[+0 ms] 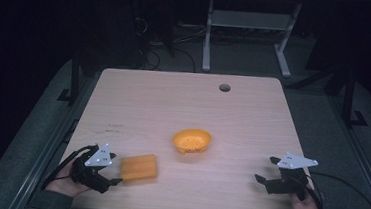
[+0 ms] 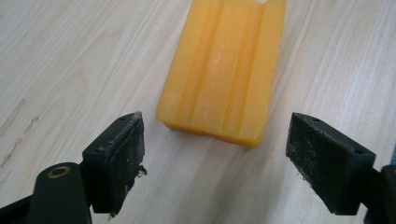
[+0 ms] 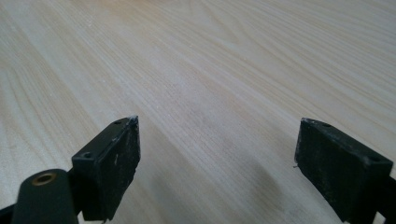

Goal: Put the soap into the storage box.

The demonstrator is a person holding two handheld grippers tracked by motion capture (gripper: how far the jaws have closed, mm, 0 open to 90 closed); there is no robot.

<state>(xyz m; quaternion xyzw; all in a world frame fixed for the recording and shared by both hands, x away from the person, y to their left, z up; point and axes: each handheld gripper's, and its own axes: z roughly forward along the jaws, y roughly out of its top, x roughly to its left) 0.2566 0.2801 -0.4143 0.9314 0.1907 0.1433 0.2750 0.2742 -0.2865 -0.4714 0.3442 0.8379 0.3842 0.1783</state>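
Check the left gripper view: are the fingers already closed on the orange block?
No: the left gripper is open, its fingers apart, with the orange block lying just ahead, untouched.

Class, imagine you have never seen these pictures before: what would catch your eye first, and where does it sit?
The bright orange bowl stands out near the middle of the pale wooden table. Next comes the ridged orange block lying flat near the front left, just ahead of the left gripper, whose jaws are spread wide. The right gripper, jaws also apart, rests at the front right over bare wood.
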